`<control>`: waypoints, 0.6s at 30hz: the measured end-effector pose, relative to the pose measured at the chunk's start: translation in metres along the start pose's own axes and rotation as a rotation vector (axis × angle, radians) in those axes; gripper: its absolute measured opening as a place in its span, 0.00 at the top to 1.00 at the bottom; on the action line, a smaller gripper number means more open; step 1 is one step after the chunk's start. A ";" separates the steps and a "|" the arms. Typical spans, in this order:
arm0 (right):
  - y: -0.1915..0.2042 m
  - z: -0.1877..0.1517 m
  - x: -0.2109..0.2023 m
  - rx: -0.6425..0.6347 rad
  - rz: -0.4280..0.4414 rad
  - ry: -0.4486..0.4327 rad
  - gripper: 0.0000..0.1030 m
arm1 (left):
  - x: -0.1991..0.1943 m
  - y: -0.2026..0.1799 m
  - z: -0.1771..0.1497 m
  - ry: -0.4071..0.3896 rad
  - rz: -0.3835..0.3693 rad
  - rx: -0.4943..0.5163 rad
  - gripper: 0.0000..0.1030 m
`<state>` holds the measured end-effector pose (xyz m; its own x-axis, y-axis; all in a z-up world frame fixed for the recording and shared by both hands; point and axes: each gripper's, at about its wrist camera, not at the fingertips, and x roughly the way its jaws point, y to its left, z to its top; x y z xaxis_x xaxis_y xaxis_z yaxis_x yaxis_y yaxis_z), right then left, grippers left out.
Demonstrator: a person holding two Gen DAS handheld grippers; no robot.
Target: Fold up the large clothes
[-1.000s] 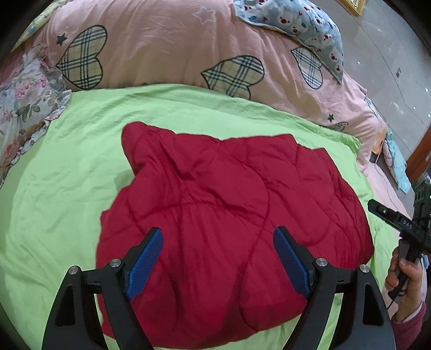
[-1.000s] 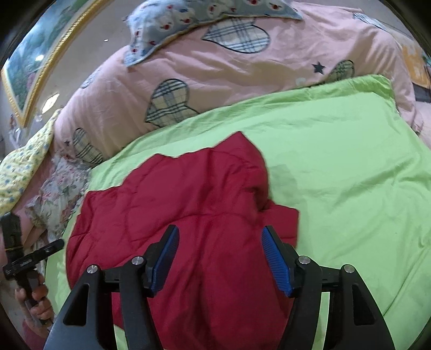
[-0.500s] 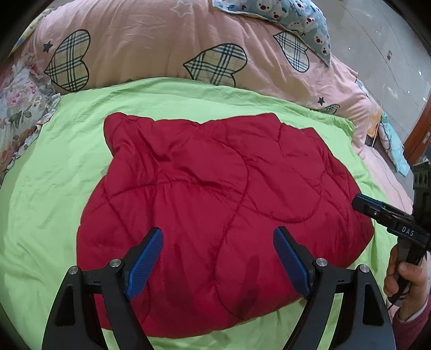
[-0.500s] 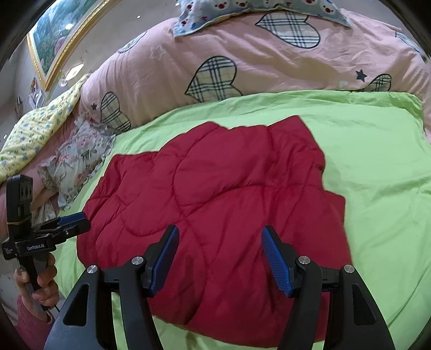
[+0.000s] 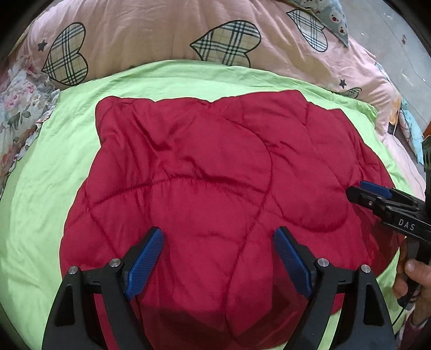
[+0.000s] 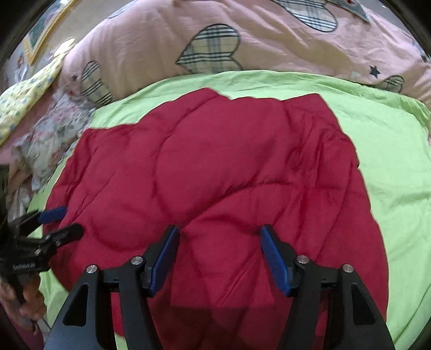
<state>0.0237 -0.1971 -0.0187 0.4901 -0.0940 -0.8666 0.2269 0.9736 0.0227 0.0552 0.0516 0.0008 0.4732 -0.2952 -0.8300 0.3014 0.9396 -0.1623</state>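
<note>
A red quilted garment [image 5: 215, 188] lies spread flat on a lime green sheet [image 5: 45, 188]; it also shows in the right wrist view [image 6: 229, 175]. My left gripper [image 5: 219, 242] is open and empty, just above the garment's near part. My right gripper [image 6: 219, 242] is open and empty over the garment's near part too. The right gripper shows in the left wrist view [image 5: 377, 193] at the garment's right edge. The left gripper shows in the right wrist view [image 6: 59, 220] at the garment's left edge. The garment's near hem is hidden behind the fingers.
A pink quilt with plaid hearts [image 5: 161, 35] is bunched along the far side of the bed. A floral cloth [image 5: 18, 113] lies at the far left. A blue patterned pillow [image 5: 323, 10] sits at the far right. The floor [image 5: 390, 32] lies beyond the bed's right side.
Both grippers have moved forward and lower over the garment, which now fills more of each view. The garment's folded-over part now lies flat. Both grippers stay open.
</note>
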 end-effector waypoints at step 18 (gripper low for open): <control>-0.045 0.021 0.029 0.149 -0.010 -0.033 0.39 | 0.073 0.012 0.042 0.032 0.035 -0.081 0.16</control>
<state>0.0452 -0.2477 -0.0342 0.5141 -0.1131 -0.8503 0.3534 0.9311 0.0898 0.1281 0.0344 -0.0394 0.4553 -0.2579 -0.8521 0.2168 0.9604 -0.1749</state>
